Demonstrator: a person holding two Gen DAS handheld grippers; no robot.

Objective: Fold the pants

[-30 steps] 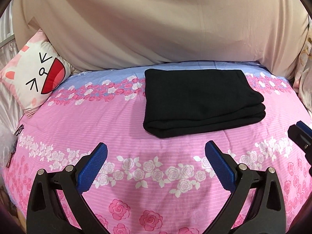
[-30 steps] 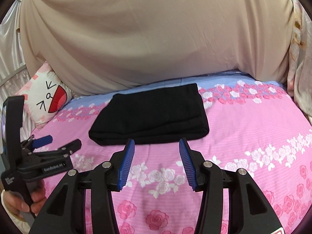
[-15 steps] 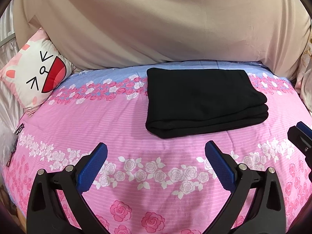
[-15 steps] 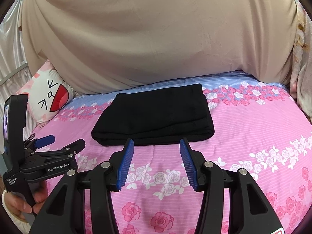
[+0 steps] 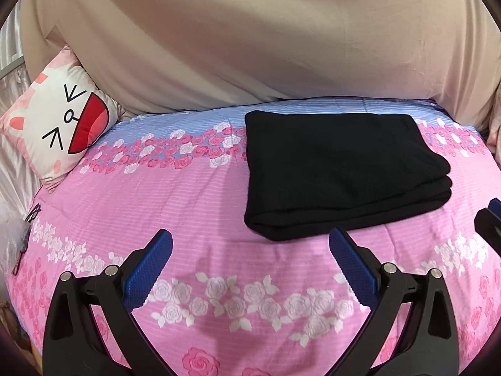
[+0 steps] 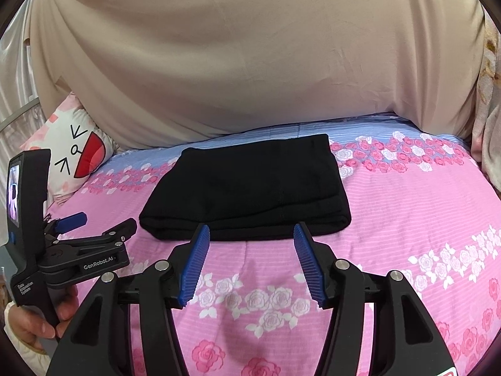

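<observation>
I have the black pants (image 5: 341, 172) lying folded into a neat stacked rectangle on the bed (image 5: 156, 200), toward the far side of the pink rose-print cover. In my left wrist view they sit at about one o'clock from the left gripper (image 5: 250, 244); in my right wrist view they lie straight ahead at twelve o'clock, just beyond the right gripper (image 6: 250, 228).

My left gripper's jaws stand wide apart with only bedcover between them. My right gripper's jaws are opening, also with nothing between them; their blue pads (image 6: 194, 266) frame the near folded edge of the pants without touching it.

Nothing lies between either gripper and the pants. At ten o'clock a cartoon cat-face cushion (image 5: 59, 125) leans at the bed's far left corner, well apart from the pants. A beige sheet (image 5: 250, 40) hangs behind the bed from about ten to two o'clock, its lower edge meeting the blue band of the cover just behind the pants. At three o'clock in the right view a patterned curtain (image 6: 488, 100) hangs beside the bed.

In the right view, at eight o'clock, I see the left gripper from the side, its small screen (image 6: 14, 188) lit, held by a hand (image 6: 40, 319) at its handle. In the left view the right gripper's tip (image 5: 490, 225) pokes in at three o'clock.
</observation>
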